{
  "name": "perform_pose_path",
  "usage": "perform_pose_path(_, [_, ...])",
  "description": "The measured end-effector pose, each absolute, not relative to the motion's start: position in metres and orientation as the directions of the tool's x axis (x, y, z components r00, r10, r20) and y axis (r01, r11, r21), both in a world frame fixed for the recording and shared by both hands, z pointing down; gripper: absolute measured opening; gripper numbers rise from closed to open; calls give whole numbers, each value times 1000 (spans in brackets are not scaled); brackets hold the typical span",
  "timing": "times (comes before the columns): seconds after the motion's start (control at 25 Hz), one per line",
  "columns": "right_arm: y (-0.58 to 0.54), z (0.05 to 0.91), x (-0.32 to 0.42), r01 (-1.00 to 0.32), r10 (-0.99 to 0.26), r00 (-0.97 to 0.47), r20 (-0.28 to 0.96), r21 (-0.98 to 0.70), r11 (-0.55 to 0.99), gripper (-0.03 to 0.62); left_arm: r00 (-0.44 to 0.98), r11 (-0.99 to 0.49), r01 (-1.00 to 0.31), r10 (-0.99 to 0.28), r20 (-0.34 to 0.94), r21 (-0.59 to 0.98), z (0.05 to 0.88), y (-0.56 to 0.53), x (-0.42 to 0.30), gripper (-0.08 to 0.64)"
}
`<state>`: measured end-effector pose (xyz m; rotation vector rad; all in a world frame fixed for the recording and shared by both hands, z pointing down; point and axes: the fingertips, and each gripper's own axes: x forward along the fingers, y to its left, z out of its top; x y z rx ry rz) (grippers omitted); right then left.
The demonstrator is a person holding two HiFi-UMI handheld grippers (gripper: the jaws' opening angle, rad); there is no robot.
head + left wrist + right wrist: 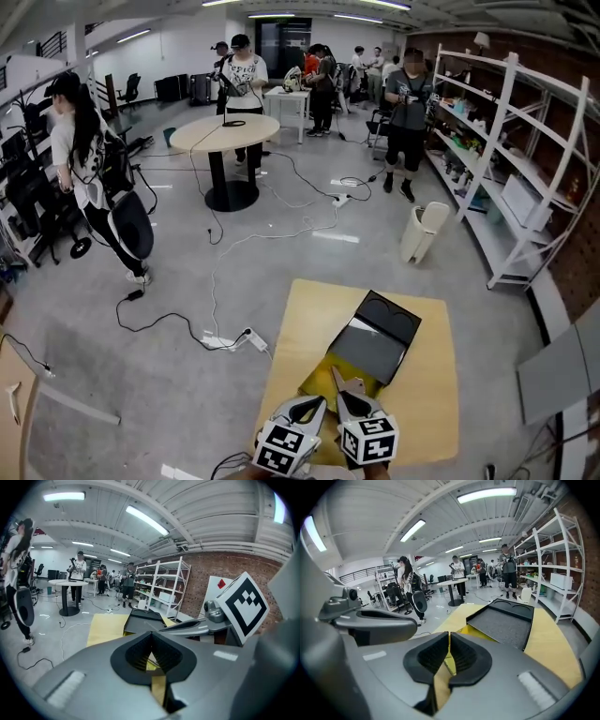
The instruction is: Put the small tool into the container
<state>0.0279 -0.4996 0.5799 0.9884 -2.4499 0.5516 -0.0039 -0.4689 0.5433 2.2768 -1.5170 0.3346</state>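
The container lies open on the tan table (433, 375), its black lid (377, 343) with grey foam tilted back behind a yellow base (349, 377). The left gripper view shows the lid (143, 619), and the right gripper view shows the lid (506, 626) and the yellow base (472, 631). Both grippers hover side by side over the table's near edge, pointing at the case. My left gripper (317, 401) (151, 637) is shut with nothing between its pads. My right gripper (343, 394) (449, 637) has its pads almost together, and I see nothing between them. The small tool shows in no view.
Beyond the table is grey floor with cables and a power strip (249, 339). A white bin (424, 231) and white shelving (511, 169) stand to the right. A round table (225, 131) and several people are farther back.
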Motion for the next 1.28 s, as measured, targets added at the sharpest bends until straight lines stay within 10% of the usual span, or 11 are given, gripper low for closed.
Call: perform_pose_path(1.28, [-285, 497, -72, -777, -699, -627, 343, -219, 590, 5, 483, -451, -875, -794, 368, 175, 494, -279, -96, 12])
